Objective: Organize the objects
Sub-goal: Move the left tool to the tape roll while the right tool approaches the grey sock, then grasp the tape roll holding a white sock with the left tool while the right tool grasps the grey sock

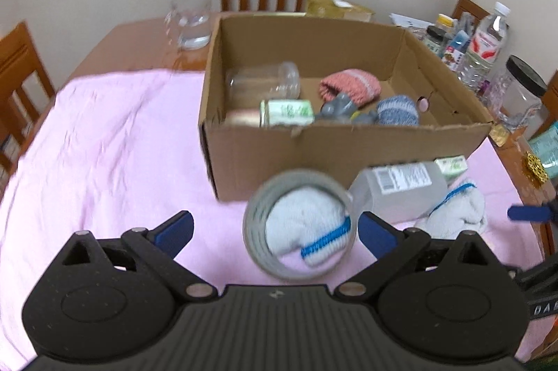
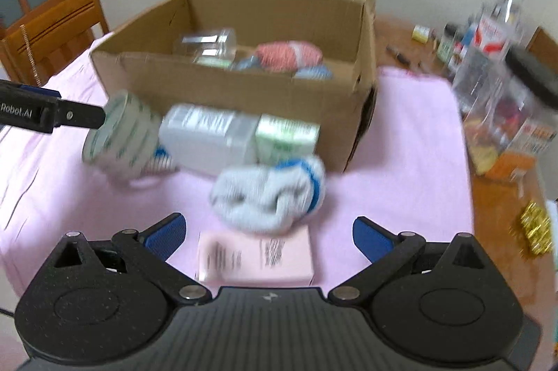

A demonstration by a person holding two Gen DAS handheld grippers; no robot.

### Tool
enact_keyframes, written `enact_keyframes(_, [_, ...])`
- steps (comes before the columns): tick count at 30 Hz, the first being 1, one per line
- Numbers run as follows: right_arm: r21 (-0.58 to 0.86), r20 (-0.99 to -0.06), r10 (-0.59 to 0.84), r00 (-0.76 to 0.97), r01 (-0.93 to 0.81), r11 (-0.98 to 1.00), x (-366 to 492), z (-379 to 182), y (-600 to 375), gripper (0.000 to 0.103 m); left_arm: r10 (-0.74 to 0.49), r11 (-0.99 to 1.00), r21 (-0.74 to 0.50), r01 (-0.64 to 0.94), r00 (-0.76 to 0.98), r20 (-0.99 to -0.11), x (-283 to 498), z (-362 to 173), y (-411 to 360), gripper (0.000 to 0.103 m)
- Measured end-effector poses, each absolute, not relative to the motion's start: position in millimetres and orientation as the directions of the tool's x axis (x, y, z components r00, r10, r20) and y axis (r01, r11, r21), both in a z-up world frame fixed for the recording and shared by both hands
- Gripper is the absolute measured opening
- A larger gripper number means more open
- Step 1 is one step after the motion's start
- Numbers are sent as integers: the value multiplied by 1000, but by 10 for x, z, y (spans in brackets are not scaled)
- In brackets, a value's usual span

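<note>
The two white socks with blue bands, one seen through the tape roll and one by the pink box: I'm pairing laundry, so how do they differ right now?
The sock behind the tape roll lies flat, partly framed by the roll; the sock by the pink box is bunched into a loose heap, resting against the pink box. The first lies by the left gripper, the second ahead of the right gripper. Both are white with a blue cuff band, on the pink cloth.

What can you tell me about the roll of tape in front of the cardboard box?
The roll of tape is a pale grey-white ring, blurred, with greenish marks on its outer face in the right wrist view. It is tilted, its hole facing the left gripper, whose open jaws flank it. Through the hole shows a white sock with a blue stripe. It sits over the pink cloth.
</note>
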State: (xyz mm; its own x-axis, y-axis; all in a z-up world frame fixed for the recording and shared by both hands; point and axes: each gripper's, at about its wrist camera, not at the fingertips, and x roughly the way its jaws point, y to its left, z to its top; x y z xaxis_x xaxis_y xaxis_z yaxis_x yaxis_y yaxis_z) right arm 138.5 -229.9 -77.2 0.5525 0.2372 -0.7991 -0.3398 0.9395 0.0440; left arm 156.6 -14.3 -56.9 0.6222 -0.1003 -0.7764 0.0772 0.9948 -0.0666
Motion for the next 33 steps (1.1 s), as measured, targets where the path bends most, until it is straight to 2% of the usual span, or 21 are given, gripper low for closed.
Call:
enact_keyframes(5, [66,-816,271,510,-384,921,1322,-950,-2310,103,-69,998,-55,41,612,-788,1482,-715,-179,100])
enact_keyframes(12, [76,-827,279,488,-395,916,1339,-1171,-2320,103,-84,996,-50,72,616,-783,1444,-879,-252,100])
enact_keyframes(17, [-3,-825,235,515,-418,908,1300,-1228,-2210,103,-102,995,-81,62,612,-784,1470,-1027,-237,100])
enact_keyframes(33, [-19,-802,218,557,-388,922,1584,-1033,-2134,103,-152,988,-111,105,599,-786,1613,-1126,-230,100])
